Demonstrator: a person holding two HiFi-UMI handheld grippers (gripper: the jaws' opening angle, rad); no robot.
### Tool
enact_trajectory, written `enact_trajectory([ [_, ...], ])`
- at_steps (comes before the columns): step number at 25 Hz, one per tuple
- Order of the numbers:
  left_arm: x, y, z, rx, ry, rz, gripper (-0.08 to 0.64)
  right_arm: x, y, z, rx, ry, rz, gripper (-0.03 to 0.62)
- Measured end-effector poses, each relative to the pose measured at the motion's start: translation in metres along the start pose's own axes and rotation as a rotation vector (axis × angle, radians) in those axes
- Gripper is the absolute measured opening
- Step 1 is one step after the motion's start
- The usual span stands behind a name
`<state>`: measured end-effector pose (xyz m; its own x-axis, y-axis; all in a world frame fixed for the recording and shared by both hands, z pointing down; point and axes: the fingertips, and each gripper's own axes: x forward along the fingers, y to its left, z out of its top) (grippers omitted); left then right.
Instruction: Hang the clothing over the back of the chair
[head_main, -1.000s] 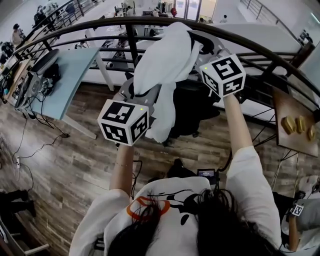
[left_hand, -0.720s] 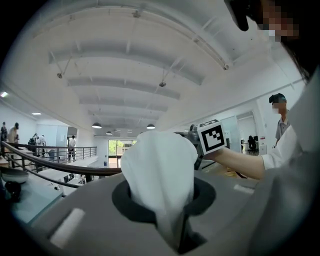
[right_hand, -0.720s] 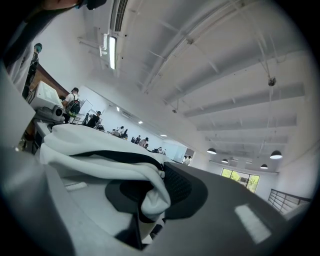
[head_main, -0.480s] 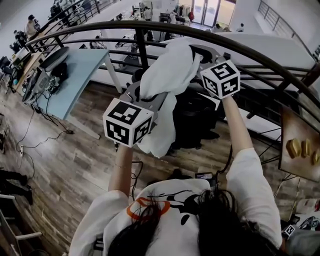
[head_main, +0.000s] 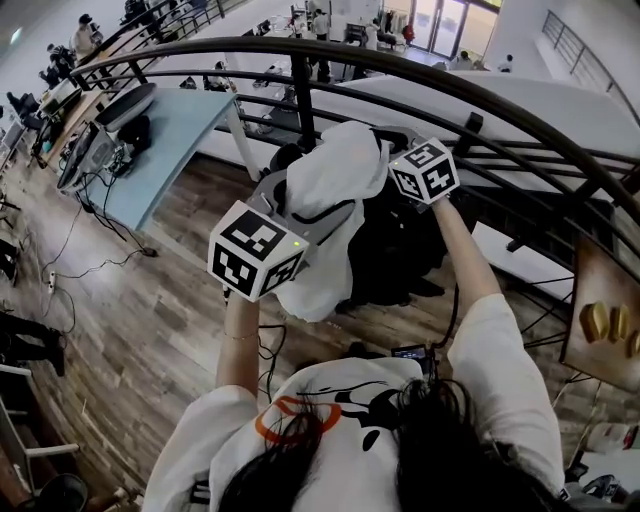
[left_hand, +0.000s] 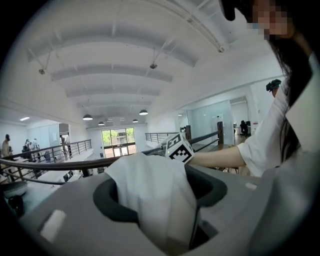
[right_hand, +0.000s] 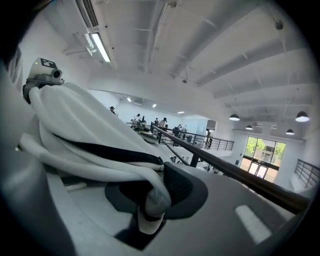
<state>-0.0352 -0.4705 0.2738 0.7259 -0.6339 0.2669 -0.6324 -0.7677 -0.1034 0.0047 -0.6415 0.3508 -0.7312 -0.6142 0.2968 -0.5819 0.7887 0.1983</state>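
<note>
A white garment (head_main: 335, 195) with black trim hangs between my two grippers, above a black chair (head_main: 400, 245). Its lower part trails down over the chair's back. In the left gripper view the garment (left_hand: 150, 185) lies loosely between the jaws of my left gripper (left_hand: 160, 199). Those jaws are opening, and the dark pads stand wide of the cloth. My right gripper (right_hand: 150, 200) is shut on a bunched fold of the garment (right_hand: 85, 130). In the head view the left gripper (head_main: 305, 200) sits nearer me, and the right gripper (head_main: 388, 145) is farther off.
A black curved railing (head_main: 400, 70) runs just beyond the chair, with a drop to a lower floor behind it. A blue-grey table (head_main: 170, 130) stands at the left. A wooden board (head_main: 605, 320) with yellow pieces is at the right. Cables lie on the wooden floor (head_main: 120, 300).
Both grippers have come down with the garment toward the chair, the right one farther than the left. The cloth now hangs lower and drapes against the chair.
</note>
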Motion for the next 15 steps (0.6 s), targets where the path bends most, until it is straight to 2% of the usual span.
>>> enact_trajectory([
  [4, -0.006, 0.003, 0.000, -0.071, -0.054, -0.029, 0.420, 0.020, 0.019, -0.038, -0.015, 0.080, 0.122, 0.095],
  [7, -0.010, 0.007, -0.001, -0.110, -0.079, -0.016, 0.423, 0.025, 0.035, -0.060, -0.009, 0.116, 0.217, 0.095],
  [15, -0.035, 0.011, -0.011, -0.195, -0.162, 0.033, 0.425, 0.024, 0.059, -0.097, 0.079, 0.140, 0.340, 0.095],
])
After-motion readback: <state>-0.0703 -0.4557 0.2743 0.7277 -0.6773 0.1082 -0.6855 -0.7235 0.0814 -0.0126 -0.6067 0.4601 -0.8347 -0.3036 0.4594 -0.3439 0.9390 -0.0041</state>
